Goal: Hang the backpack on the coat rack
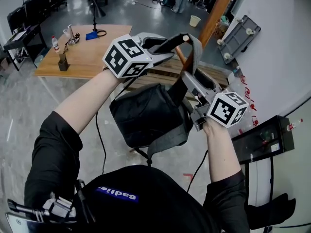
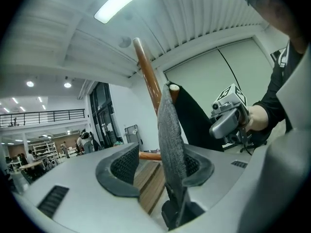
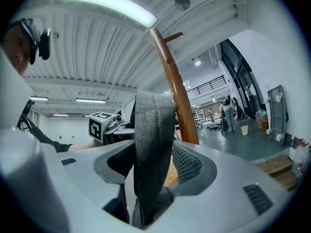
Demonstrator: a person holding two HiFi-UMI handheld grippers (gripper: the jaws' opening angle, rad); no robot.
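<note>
From above, the black backpack (image 1: 146, 113) hangs in front of the person, below its grey strap (image 1: 194, 52). The strap runs up and loops over the tip of a peg (image 1: 184, 37) on the wooden coat rack (image 1: 216, 11). The left gripper (image 1: 167, 46) reaches in at the top of the loop. The right gripper (image 1: 188, 77) sits lower, on the strap's other side. This view does not show how the jaws stand.

The left gripper view does. Its jaws are spread, with the strap (image 2: 170, 144) standing upright between them. The strap lies close against the right-hand pad and clear of the other. Behind it the rack's pole (image 2: 148, 72) rises toward the ceiling.

The right gripper view shows that pair also wide apart. The broad strap (image 3: 153, 144) runs down the middle, with a gap visible to one pad (image 3: 187, 164).

Only the head view takes in the bag's body, plus a wooden table (image 1: 82, 52) beyond.
</note>
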